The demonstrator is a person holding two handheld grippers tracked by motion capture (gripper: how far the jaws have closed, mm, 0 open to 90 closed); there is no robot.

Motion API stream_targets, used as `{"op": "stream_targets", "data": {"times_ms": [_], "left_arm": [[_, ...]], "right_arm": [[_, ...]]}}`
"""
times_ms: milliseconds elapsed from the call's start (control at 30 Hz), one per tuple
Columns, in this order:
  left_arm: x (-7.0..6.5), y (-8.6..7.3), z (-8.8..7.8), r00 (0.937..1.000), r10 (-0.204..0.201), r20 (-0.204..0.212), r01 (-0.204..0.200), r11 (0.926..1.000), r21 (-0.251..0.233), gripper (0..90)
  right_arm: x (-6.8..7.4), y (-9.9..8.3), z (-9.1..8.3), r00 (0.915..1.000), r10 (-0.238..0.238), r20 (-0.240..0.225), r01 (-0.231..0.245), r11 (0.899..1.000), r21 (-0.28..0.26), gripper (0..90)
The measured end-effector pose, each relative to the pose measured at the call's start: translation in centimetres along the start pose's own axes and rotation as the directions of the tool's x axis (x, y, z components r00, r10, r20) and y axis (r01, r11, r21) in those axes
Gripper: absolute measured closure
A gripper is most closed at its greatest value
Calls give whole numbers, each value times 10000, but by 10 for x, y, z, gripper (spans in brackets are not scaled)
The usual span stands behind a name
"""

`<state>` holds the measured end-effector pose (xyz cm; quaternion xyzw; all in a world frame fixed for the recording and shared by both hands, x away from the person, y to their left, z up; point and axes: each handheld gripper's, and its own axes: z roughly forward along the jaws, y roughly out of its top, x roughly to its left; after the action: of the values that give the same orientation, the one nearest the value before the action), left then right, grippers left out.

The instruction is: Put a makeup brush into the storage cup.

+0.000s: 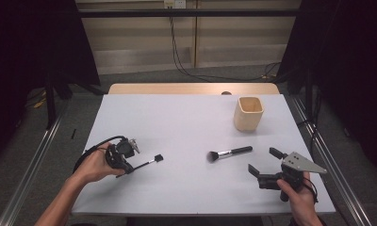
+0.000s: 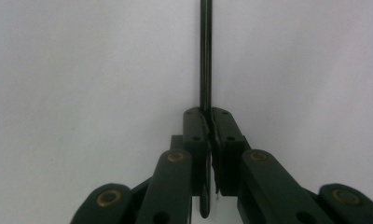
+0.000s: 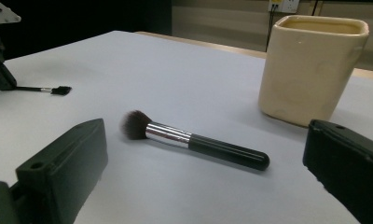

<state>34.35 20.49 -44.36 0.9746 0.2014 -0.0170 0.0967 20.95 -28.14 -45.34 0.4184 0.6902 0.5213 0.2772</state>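
Note:
My left gripper (image 1: 126, 167) is shut on the thin black handle of a small flat-tipped makeup brush (image 1: 151, 160), low over the table at the left. In the left gripper view the thin handle (image 2: 205, 51) runs straight up from between the closed jaws. A powder brush (image 1: 230, 152) with a black handle and silver ferrule lies on the table right of centre; it appears again as the powder brush (image 3: 194, 142) between my right gripper's jaws. My right gripper (image 1: 265, 161) stands open just near of it, holding nothing. A cream square cup (image 1: 248, 113) stands upright at the back right.
The white table top (image 1: 177, 122) has wide bare space in the middle and back left. Its wooden far edge (image 1: 191, 88) borders a floor with cables. Metal rails (image 1: 337, 174) run along both sides of the table.

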Motion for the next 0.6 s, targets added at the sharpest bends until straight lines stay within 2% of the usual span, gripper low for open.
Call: {"op": "stream_targets", "data": {"times_ms": [267, 333, 400, 600], "left_arm": [[2, -3, -2, 9998, -176, 114, 179, 9996, -237, 859], [3, -5, -2, 9990, -359, 255, 370, 9983, -441, 860], [5, -8, -3, 9988, -296, 380, 316, 9980, -541, 860], [7, -15, -4, 9970, -601, 491, 652, 9917, -1108, 859]], "right_arm": [[-1, 0, 1, 10000, 39, 8, -39, 10000, 24, 0], [-1, 0, 1, 10000, 48, 16, -48, 10000, 26, 0], [-1, -1, 0, 10000, 35, 20, -36, 10000, 22, 0], [0, -1, 1, 10000, 39, 22, -39, 10000, 59, 0]]}}
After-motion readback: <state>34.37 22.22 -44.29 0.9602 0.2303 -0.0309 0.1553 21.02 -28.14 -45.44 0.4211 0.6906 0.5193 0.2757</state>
